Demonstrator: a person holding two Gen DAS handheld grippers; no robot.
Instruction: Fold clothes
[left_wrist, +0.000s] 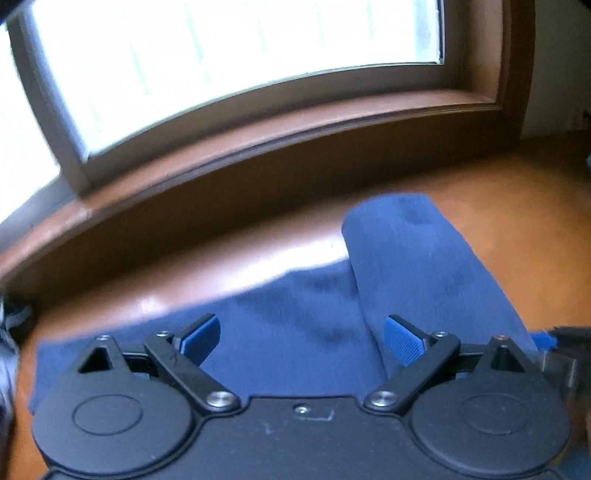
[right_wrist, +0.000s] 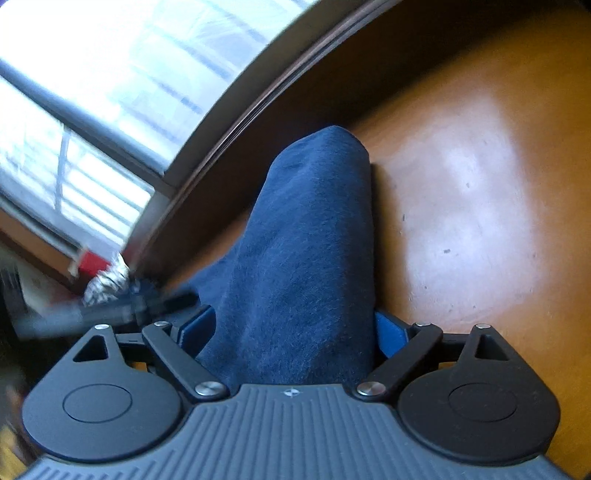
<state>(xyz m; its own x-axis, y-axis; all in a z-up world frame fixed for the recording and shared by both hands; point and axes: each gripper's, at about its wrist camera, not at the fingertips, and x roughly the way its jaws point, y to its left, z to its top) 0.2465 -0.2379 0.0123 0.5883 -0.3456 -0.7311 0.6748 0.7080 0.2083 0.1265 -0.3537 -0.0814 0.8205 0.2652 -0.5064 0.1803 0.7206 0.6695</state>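
A dark blue garment (left_wrist: 303, 325) lies on the brown wooden table (left_wrist: 498, 206), with one long part (left_wrist: 413, 258) folded up and reaching toward the window. My left gripper (left_wrist: 303, 338) hovers over the cloth with its jaws wide apart and nothing between the blue pads (left_wrist: 201, 341). In the right wrist view the same long blue part (right_wrist: 306, 258) runs from between the fingers of my right gripper (right_wrist: 295, 332) out over the table (right_wrist: 480, 184). The jaws stand wide apart with cloth lying between them, not pinched.
A brown window sill and frame (left_wrist: 258, 136) run along the far edge of the table. The other gripper's tip (left_wrist: 561, 343) shows at the right edge of the left wrist view. A red and white object (right_wrist: 96, 266) sits at the left of the right wrist view.
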